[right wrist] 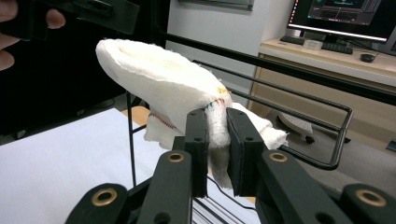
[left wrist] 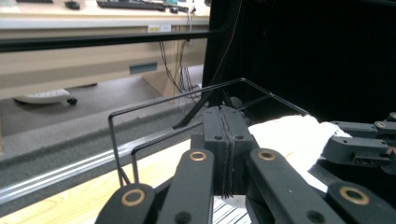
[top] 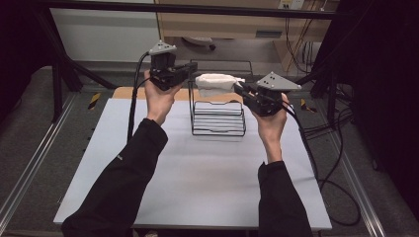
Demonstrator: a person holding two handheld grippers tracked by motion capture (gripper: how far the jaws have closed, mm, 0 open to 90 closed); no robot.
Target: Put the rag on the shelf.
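The right gripper (right wrist: 217, 149), jaws clamped on the white cloth (right wrist: 173, 84), holds it above the wire rack (top: 217, 116), hanging not yet completed; the left gripper (left wrist: 226, 154) is empty, jaws together.

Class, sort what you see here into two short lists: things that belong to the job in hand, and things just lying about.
In the job:
- white cloth, pinched by the right gripper
- black wire rack under the cloth
- left gripper, fingers shut, nothing between them

Lying about:
- keyboard and monitor on the desk behind
- white table
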